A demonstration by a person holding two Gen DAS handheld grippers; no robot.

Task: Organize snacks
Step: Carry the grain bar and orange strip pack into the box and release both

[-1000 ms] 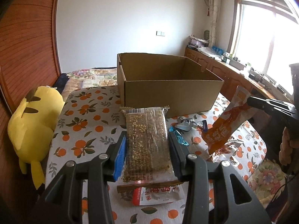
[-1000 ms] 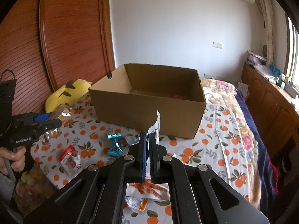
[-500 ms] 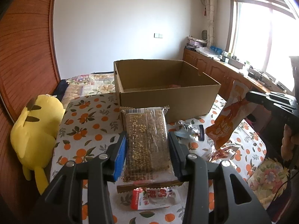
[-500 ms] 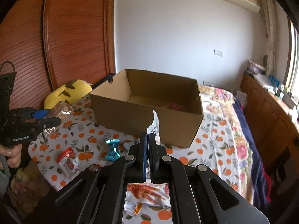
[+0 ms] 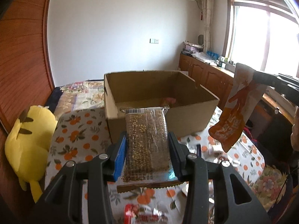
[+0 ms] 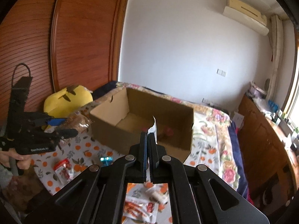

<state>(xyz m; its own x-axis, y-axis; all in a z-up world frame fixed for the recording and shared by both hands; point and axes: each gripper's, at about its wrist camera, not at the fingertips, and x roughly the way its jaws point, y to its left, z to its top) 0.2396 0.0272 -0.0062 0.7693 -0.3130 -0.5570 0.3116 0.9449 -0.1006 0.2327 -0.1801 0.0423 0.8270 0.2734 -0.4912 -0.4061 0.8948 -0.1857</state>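
Gripping a clear-wrapped grain bar [image 5: 146, 140] by its long sides, the left gripper [image 5: 147, 149] holds it before the open box [image 5: 162, 100]. The right gripper [image 6: 148, 155] pinches an orange pouch [image 5: 237, 112] by its top edge; it hangs beside the box's right wall, clear of the cloth [image 5: 78, 136].

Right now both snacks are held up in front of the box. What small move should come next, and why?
Probably carry both forward over the open box before releasing. The left hand-held gripper grips the grain bar short of the near wall, and the right hand-held gripper pinches the orange pouch beside the box, not above it.
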